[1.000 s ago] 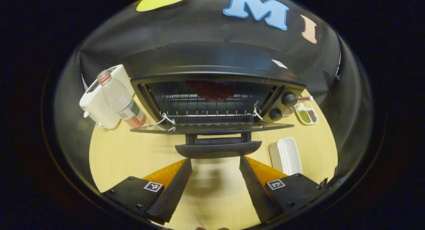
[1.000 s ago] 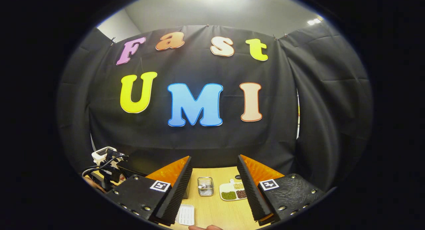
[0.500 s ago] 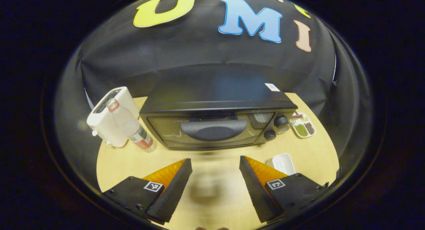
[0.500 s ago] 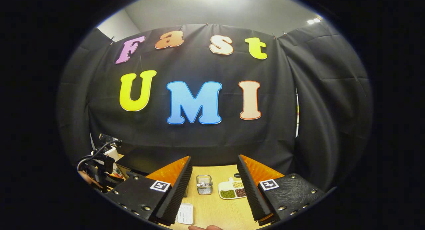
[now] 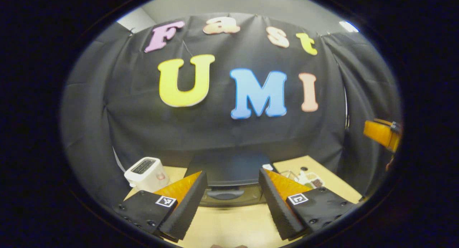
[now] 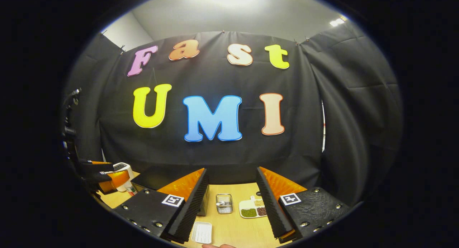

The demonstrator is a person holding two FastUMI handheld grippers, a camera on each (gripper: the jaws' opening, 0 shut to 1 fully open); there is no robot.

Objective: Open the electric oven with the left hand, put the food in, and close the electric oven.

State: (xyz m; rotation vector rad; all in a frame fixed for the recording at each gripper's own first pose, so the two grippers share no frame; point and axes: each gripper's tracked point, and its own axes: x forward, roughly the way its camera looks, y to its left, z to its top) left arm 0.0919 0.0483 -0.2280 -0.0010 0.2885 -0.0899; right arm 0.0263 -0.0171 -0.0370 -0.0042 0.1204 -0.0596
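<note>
The left gripper [image 5: 233, 201] has pulled back from the closed oven [image 5: 229, 176]; both it and the right gripper [image 6: 229, 201] gape wide, empty, above the bench [image 6: 233, 226].

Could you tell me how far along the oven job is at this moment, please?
It looks essentially finished. The electric oven sits with its door shut, handle flat against the front; whether the food is inside cannot be seen through it. Nothing is in hand: the left gripper is open and empty, back from the oven, and the right gripper is open and empty above the table. Nothing obvious remains.
</note>
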